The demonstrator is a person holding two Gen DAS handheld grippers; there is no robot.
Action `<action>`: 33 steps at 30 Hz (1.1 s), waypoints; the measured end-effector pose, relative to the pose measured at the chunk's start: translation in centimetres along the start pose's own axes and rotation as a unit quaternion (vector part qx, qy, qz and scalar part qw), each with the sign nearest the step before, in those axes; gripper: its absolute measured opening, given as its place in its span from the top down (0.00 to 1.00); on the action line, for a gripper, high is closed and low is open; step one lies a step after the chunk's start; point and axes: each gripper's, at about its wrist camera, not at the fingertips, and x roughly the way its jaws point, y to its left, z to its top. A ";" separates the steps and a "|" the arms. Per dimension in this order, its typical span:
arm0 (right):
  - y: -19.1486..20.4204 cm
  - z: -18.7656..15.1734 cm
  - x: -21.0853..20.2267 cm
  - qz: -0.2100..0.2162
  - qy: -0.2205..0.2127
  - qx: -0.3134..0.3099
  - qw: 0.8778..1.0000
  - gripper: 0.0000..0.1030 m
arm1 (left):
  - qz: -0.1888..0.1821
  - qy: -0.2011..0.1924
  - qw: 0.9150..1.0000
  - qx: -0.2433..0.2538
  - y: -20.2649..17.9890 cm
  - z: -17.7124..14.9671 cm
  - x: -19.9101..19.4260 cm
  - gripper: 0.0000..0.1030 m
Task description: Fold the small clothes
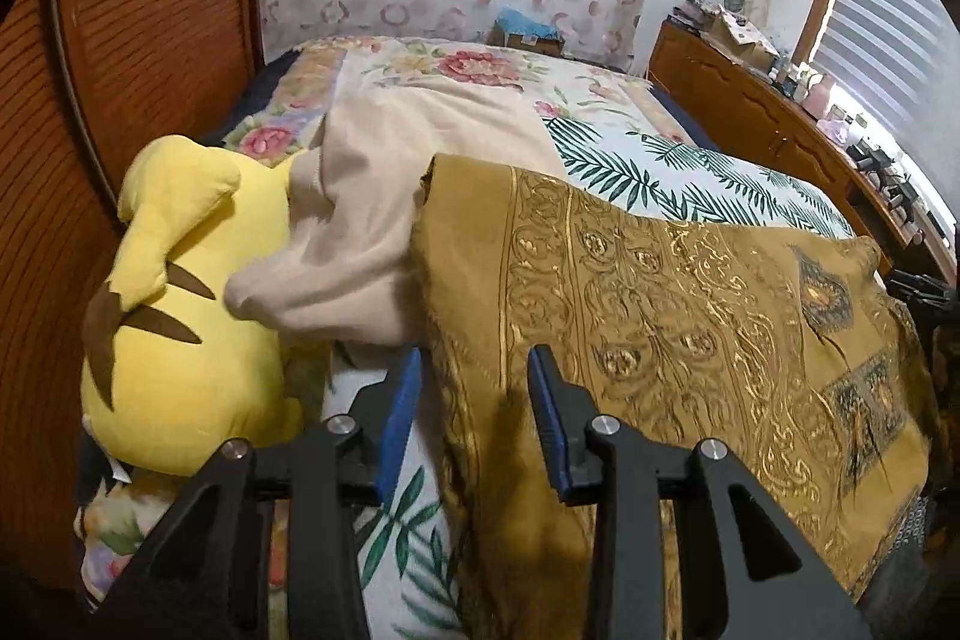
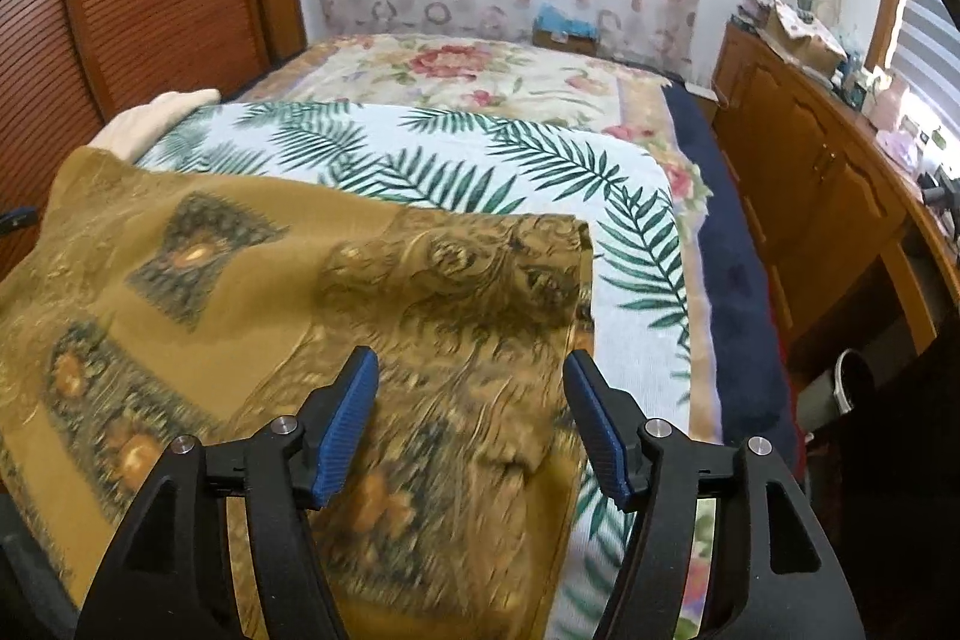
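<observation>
Fingers of left gripper (image 1: pixel 474 421) parted over near-left edge of gold scarf (image 1: pixel 690 316), not pinching. Right gripper (image 2: pixel 474 424) wider apart above near-right part of scarf, holding nothing. Scarf spread on bed (image 2: pixel 420 142), apparently part-folded. Step: reaching for near edge. Next: lower, pinch both corners, carry fold toward far side.

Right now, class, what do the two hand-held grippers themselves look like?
The left gripper and the right gripper look the same: black angular frames with triangular cut-outs, round silver pins at the joints, and two fingers with ribbed blue pads. No cables, markings, hands or sleeves show.
</observation>
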 end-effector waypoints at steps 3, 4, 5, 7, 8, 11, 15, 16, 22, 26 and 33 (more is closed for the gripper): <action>-0.2 0.3 0.9 -0.005 0.004 0.004 1.000 0.36 | 0.000 0.014 1.000 0.001 0.1 0.1 1.2 0.66; -0.2 0.4 1.2 -0.011 0.007 0.006 1.000 0.36 | 0.002 0.019 1.000 0.002 0.0 0.0 1.6 0.66; -0.4 0.3 1.4 -0.016 0.009 0.007 1.000 0.36 | 0.006 0.022 1.000 0.003 0.0 -0.1 1.9 0.66; -0.6 0.2 1.8 -0.024 0.013 0.007 1.000 0.34 | 0.008 0.029 1.000 0.000 0.0 -0.5 2.5 0.66; -0.7 0.1 2.0 -0.027 0.015 0.008 0.999 0.34 | 0.007 0.030 1.000 -0.002 0.1 -0.5 2.6 0.66; -1.3 -0.3 2.5 -0.034 0.021 0.014 0.999 0.32 | 0.007 0.026 1.000 -0.001 0.2 -0.8 2.6 0.66; -1.9 -0.4 3.5 -0.026 0.031 0.026 0.999 0.31 | 0.008 0.023 1.000 -0.001 0.2 -0.8 2.7 0.66; -2.1 -0.4 3.7 -0.019 0.033 0.032 0.999 0.31 | 0.007 0.022 1.000 -0.002 0.2 -0.8 2.7 0.66; -2.4 0.1 3.9 0.012 0.024 0.049 0.998 0.31 | -0.027 0.017 0.999 0.008 -0.2 -1.2 2.6 0.86; -1.7 0.3 3.9 0.006 0.022 0.028 0.999 0.48 | -0.038 -0.003 0.999 0.024 -0.9 -1.3 1.5 0.99; -1.0 -0.5 2.7 0.046 0.003 0.007 0.999 0.95 | -0.048 -0.076 0.994 0.055 -3.6 -0.4 -3.6 0.99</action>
